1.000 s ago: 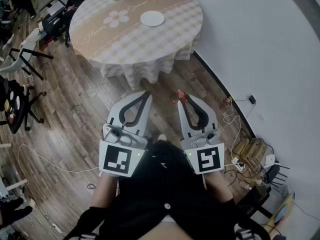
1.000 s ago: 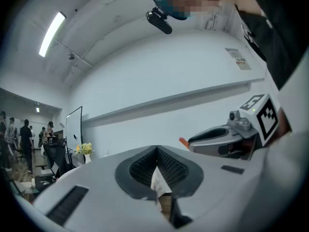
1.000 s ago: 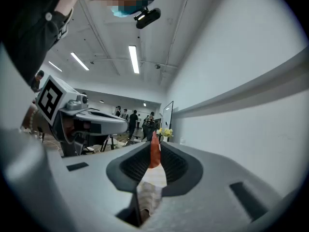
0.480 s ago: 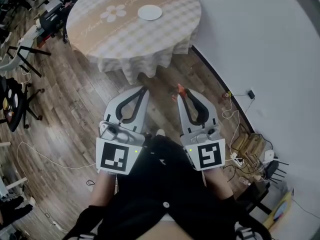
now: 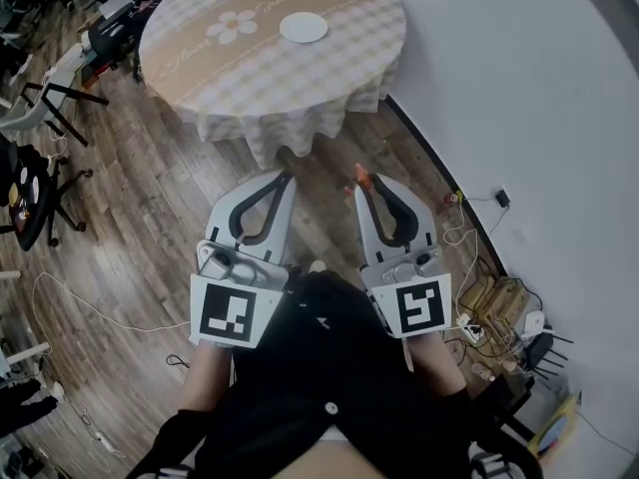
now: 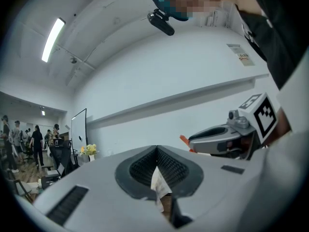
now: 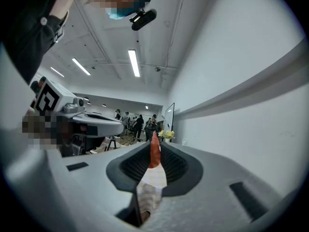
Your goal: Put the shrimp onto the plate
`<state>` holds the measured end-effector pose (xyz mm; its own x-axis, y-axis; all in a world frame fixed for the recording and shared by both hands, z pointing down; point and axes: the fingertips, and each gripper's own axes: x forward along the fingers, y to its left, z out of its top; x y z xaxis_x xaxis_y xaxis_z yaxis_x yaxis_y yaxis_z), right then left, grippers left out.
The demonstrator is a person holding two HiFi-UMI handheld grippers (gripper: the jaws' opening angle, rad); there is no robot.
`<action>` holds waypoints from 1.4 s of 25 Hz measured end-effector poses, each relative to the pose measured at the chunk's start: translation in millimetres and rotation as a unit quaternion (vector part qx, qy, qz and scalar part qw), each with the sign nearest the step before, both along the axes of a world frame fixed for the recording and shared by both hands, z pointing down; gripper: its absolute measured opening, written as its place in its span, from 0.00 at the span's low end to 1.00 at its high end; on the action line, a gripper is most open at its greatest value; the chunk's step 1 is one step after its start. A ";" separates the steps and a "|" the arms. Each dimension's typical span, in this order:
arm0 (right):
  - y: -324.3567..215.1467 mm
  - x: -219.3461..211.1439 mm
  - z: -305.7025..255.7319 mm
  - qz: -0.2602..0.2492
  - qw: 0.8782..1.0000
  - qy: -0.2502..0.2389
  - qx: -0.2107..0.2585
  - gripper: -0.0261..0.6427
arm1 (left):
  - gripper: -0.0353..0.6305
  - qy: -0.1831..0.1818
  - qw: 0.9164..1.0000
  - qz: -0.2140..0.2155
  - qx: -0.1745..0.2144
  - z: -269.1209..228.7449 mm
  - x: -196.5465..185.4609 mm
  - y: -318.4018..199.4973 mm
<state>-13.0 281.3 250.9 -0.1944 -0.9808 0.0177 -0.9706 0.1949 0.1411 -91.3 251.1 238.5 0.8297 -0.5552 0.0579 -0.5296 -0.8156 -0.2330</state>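
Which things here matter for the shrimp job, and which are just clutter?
Job: shrimp, clamped in the right gripper; plate; round table.
Clutter: left gripper, shut and empty; office chair; floor cables.

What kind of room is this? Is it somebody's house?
Probably not a house: it looks like a workroom or lab. A round table with a checked cloth holds a white plate, but office chairs stand nearby and cables lie tangled by the wall.
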 end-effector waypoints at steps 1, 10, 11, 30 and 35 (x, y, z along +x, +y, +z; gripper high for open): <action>0.8 2.2 -1.5 -0.002 1.000 0.001 0.004 0.11 | 0.06 -0.001 1.000 -0.002 0.004 -1.4 1.7 1.4; 13.7 12.3 1.7 -0.030 1.000 0.007 -0.001 0.11 | 0.06 -0.008 0.999 -0.042 -0.005 2.0 6.5 12.2; 15.7 14.6 2.3 -0.032 0.999 0.007 -0.002 0.11 | 0.06 -0.007 0.999 -0.048 -0.008 3.0 6.6 12.9; 17.7 42.9 16.6 -0.027 1.000 -0.002 -0.005 0.11 | 0.06 -0.015 0.999 -0.048 -0.002 13.4 32.3 13.0; 3.4 49.5 19.8 -0.021 1.000 -0.003 -0.010 0.11 | 0.06 -0.016 0.999 -0.040 0.000 13.8 39.9 -2.6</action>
